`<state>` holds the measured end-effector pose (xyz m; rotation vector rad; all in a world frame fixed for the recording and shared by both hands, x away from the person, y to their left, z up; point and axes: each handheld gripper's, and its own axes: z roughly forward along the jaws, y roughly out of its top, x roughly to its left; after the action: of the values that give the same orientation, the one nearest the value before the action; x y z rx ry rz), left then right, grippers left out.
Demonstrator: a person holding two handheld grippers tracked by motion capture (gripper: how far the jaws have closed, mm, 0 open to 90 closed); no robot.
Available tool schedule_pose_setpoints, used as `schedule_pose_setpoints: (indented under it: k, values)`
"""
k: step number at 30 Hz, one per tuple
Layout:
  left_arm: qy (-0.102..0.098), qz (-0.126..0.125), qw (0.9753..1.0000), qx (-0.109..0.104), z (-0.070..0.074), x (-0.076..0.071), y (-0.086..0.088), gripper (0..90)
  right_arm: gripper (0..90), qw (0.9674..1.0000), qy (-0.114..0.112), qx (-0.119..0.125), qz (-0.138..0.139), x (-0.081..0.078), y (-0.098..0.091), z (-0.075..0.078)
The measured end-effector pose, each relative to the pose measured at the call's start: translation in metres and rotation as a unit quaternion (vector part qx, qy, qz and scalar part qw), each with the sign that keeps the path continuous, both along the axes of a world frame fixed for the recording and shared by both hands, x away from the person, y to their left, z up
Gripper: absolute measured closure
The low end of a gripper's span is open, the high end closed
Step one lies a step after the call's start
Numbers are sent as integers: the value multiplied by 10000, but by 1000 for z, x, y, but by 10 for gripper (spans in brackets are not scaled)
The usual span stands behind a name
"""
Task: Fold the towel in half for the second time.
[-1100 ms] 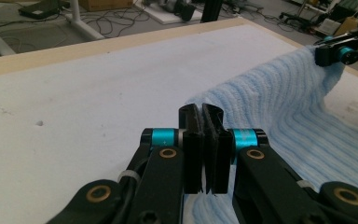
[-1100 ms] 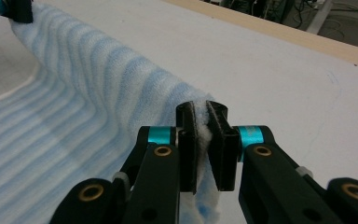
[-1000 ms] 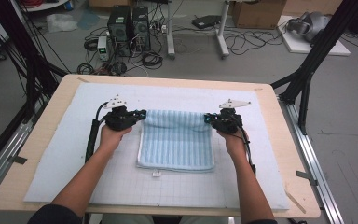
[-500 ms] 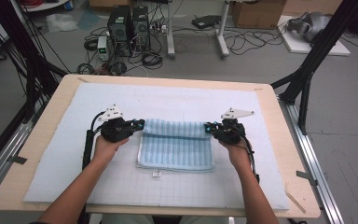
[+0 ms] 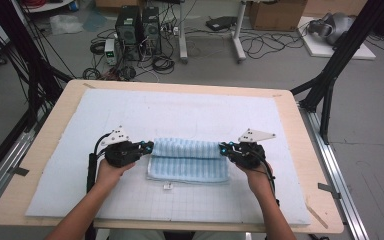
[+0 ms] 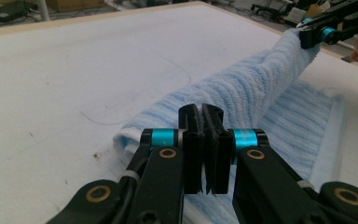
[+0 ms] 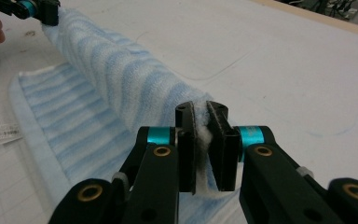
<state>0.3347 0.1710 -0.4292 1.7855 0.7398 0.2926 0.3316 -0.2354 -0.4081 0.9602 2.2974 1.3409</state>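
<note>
A light blue striped towel [image 5: 187, 159] lies on the white mat [image 5: 180, 115] in the middle of the table. Its far edge is lifted and curled over toward the person. My left gripper [image 5: 149, 146] is shut on the towel's far left corner [image 6: 168, 116]. My right gripper [image 5: 223, 148] is shut on the far right corner, with white terry pinched between its pads [image 7: 204, 135]. In the left gripper view [image 6: 204, 114] the raised fold [image 6: 261, 74] runs away to the right gripper [image 6: 317, 32]. In the right gripper view [image 7: 200, 114] the fold [image 7: 116, 70] reaches the left gripper [image 7: 37, 10].
A small white label [image 5: 168, 186] sticks out at the towel's near edge, also seen as a tag [image 7: 2, 133]. The mat covers a wooden tabletop [image 5: 305, 150]. Computer towers [image 5: 137, 25], cables and black frame legs [image 5: 330, 75] stand on the floor beyond.
Both grippers have come toward the person with the towel's far edge, folding it over the near part. The visible towel has become shorter front to back.
</note>
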Motion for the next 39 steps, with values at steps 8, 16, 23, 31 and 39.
schedule_pose_setpoints:
  k: [8,16,23,31,39]
  values:
    - [-8,-143,9999,58,-6,-18,2,863,824,10000,31,9,44,-16,-2,-10]
    - [40,-212,9997,94,-9,-27,2,863,823,9999,64,41,97,-28,-3,-18]
    - [138,-179,9997,31,-6,-32,4,804,741,9999,96,81,78,-34,-7,-21]
    - [77,302,9986,-419,16,-11,7,572,547,9982,-148,464,-357,-23,-17,2]
    - [591,34,9975,380,0,-8,-21,665,539,9998,125,8,-157,-11,10,-9]
